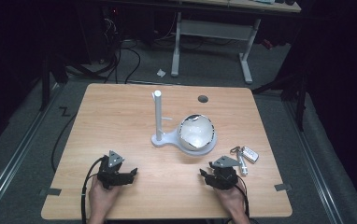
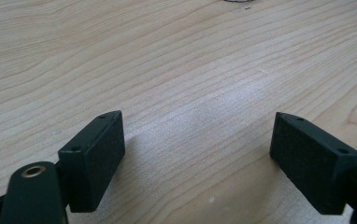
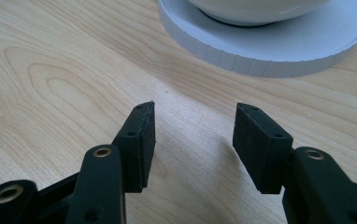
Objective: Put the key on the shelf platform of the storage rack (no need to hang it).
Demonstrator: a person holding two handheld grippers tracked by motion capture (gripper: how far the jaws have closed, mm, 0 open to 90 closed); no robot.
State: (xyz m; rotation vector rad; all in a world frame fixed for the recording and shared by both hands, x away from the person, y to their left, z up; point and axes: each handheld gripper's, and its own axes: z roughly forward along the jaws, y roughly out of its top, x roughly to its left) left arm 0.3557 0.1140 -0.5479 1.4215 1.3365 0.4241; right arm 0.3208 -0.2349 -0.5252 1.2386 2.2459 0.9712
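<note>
Right gripper sits part-open and empty short of the bowl, so I judge reaching comes next.

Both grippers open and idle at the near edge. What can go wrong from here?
1. The keys lie flat on the table just beyond the right gripper; its open jaws may skid over them rather than catch them.
2. The bowl sits loose on the white stand; a reach past it might knock it off the round base.
3. The thin upright post could be clipped by the left gripper as it crosses towards the middle.
</note>
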